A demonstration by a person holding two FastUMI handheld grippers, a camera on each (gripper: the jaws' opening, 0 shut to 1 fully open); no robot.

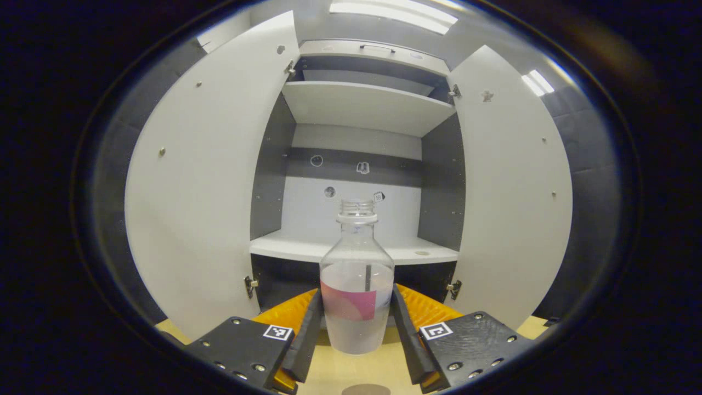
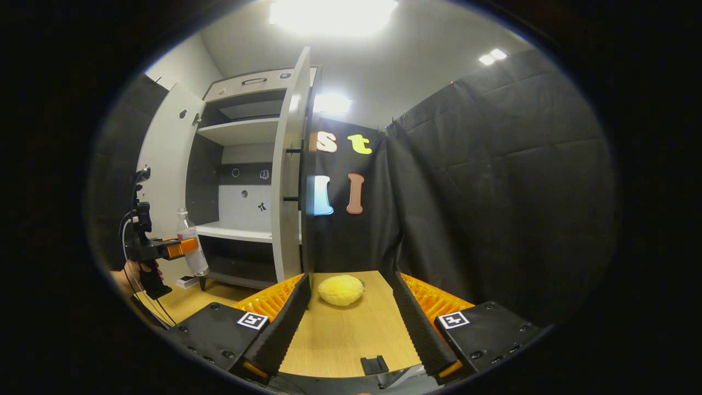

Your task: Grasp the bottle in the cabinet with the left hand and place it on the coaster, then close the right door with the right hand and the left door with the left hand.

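Observation:
A clear uncapped bottle (image 1: 356, 296) with a pink label stands upright between my left gripper's fingers, and my left gripper (image 1: 356, 291) is shut on its lower body. It hangs in front of the open cabinet's lower shelf (image 1: 307, 249), above the wooden table. A grey round coaster (image 1: 366, 390) peeks in at the bottom edge, just below the bottle. In the right gripper view the left gripper (image 2: 181, 248), a hand (image 2: 131, 271) and the bottle (image 2: 189, 241) are far left. My right gripper (image 2: 351, 280) is open over the table with nothing in it.
Both cabinet doors stand wide open: left door (image 1: 203, 192), right door (image 1: 510, 192), the latter edge-on (image 2: 288, 181) in the right gripper view. A yellow rounded object (image 2: 340, 289) lies on the table (image 2: 340, 334) ahead of the right gripper. A small black piece (image 2: 375, 365) sits near it.

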